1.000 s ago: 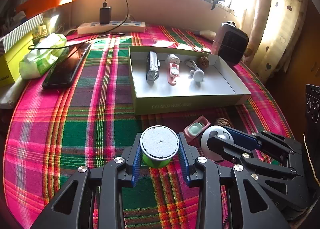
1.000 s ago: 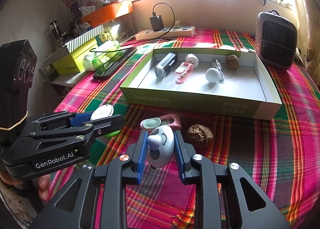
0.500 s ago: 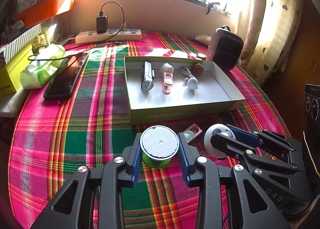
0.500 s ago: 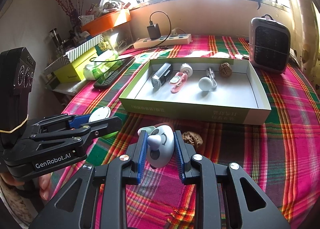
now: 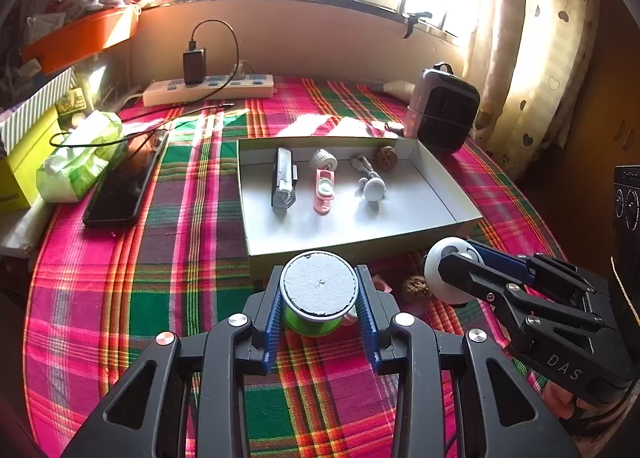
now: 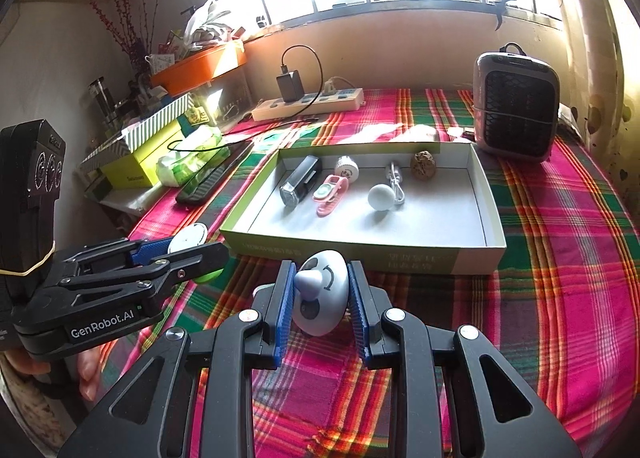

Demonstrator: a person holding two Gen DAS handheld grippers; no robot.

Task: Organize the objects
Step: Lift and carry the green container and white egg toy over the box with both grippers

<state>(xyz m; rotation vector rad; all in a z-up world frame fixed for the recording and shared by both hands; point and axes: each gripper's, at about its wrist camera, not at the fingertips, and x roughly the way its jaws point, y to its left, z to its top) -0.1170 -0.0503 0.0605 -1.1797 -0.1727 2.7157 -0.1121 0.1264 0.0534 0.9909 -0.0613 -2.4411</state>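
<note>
— Grip check: your left gripper (image 5: 320,300) is clamped on the green spool (image 5: 318,292); your right gripper (image 6: 320,294) is clamped on the white face toy (image 6: 320,292); both hang just off the near edge of the box (image 6: 360,256).

— Risk?

— Carry either one low and you could clip that near wall and shove the box; the toy's rounded sides could also slip between your pads.

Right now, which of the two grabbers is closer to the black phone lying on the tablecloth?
Left. The left gripper, holding the green spool, is right of the black phone; the right gripper, holding the white toy, is farther right.
</note>
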